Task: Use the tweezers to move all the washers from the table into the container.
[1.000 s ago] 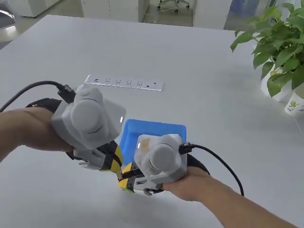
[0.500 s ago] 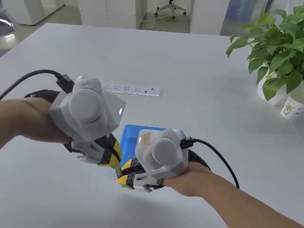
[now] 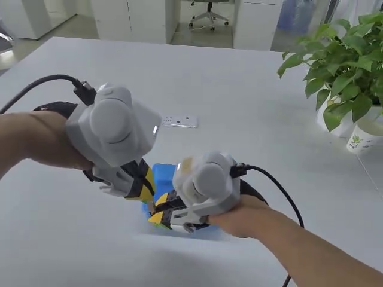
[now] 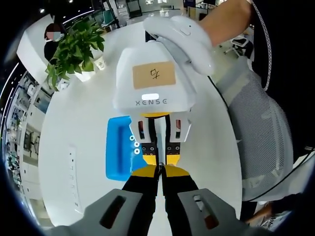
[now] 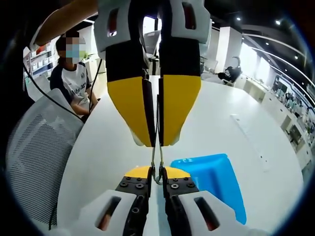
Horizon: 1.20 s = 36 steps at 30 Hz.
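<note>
My two grippers meet jaw to jaw over the white table. The left gripper is shut, and thin metal tweezers stand clamped between its yellow pads. The right gripper is shut on the other end of the tweezers. A blue container lies under both grippers, mostly hidden by them; it appears beside the jaws in the left gripper view and the right gripper view. Three small pale rings sit at the container's edge; whether they are washers I cannot tell.
A white power strip lies on the table beyond the grippers. A potted plant stands at the right edge. A mesh office chair and a seated person are beside the table.
The head view has shifted. Both grippers stay together, jaws facing, and now cover more of the blue container.
</note>
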{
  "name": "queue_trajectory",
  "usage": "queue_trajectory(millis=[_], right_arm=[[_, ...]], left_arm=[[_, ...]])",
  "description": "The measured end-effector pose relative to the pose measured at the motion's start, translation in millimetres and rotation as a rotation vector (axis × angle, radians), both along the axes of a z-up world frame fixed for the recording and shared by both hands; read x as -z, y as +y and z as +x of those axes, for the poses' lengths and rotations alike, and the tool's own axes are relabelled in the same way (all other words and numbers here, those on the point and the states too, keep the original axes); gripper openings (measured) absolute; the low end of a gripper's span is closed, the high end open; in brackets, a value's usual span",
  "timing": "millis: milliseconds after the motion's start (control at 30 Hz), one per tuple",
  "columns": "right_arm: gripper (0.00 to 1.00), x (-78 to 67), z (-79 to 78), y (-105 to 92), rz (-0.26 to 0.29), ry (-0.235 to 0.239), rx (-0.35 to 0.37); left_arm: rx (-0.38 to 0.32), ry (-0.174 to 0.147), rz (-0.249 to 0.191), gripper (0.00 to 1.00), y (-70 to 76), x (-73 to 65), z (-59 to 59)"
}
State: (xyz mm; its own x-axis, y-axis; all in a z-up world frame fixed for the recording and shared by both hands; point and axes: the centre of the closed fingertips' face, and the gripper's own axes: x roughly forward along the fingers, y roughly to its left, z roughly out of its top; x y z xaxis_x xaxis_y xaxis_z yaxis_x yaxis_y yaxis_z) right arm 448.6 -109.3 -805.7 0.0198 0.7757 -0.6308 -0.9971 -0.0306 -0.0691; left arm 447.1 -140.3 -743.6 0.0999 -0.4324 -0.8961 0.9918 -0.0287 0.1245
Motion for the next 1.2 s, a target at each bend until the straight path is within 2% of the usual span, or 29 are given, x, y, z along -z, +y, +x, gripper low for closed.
queue_trajectory(millis=[267, 667, 1200], right_arm=[[0.11, -5.0, 14.7, -2.2, 0.012, -0.005, 0.021], [0.11, -4.4, 30.8, -6.1, 0.011, -0.009, 0.038], [0.11, 10.4, 52.2, -13.7, 0.005, 0.009, 0.047]], left_arm=[[0.016, -0.01, 0.008, 0.07, -4.4, -5.6, 13.3], [0.024, -0.019, 0.001, 0.07, -8.2, -4.7, 27.0], [0.027, -0.017, -0.011, 0.07, -15.8, 9.7, 48.2]])
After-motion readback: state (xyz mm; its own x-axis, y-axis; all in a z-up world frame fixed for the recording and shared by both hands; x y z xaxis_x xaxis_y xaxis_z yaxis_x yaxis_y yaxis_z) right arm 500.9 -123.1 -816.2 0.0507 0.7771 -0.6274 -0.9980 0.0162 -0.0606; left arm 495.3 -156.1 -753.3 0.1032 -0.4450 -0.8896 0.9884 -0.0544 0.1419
